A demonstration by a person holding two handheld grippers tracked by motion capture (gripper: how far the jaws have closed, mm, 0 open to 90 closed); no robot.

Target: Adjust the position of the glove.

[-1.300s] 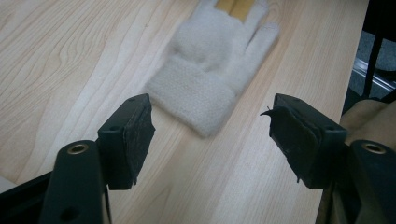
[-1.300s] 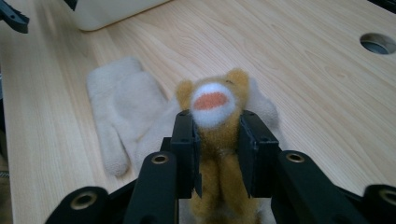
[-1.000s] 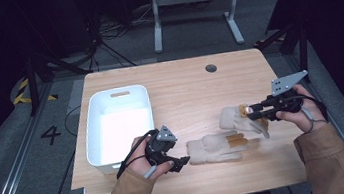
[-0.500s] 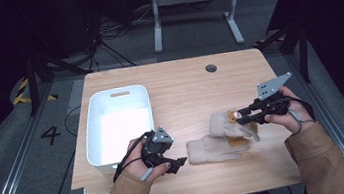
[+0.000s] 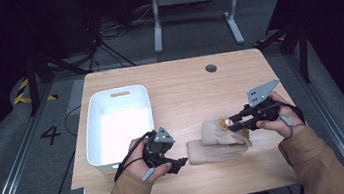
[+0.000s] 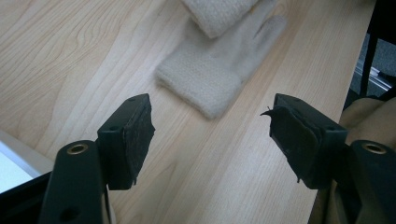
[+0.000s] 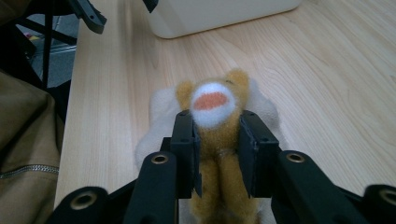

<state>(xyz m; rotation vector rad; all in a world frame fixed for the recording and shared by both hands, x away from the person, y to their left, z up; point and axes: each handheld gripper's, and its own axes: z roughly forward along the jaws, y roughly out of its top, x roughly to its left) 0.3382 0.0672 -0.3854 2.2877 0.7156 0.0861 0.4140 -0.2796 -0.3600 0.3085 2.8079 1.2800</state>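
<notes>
My right gripper (image 5: 229, 122) is shut on a small tan plush toy (image 5: 223, 120) and holds it just above two cream knit gloves (image 5: 216, 149) that lie overlapped at the table's near middle. In the right gripper view both pads pinch the plush toy (image 7: 212, 105), which has a white muzzle and an orange mouth, and a glove (image 7: 156, 119) lies under it. My left gripper (image 5: 181, 162) rests low at the gloves' left end, open. In the left gripper view its jaws (image 6: 210, 116) stand wide apart with nothing between them, and a glove's cuff (image 6: 205, 79) lies just ahead.
A white bin (image 5: 95, 137) stands on the left of the wooden table (image 5: 184, 90), close behind my left hand. Its wall is in the right gripper view (image 7: 224, 14). A dark round hole (image 5: 211, 68) sits near the table's far edge. The near edge is close to both forearms.
My right gripper has carried the plush toy leftward and slightly nearer, to over the gloves. The left hand has stayed put.
</notes>
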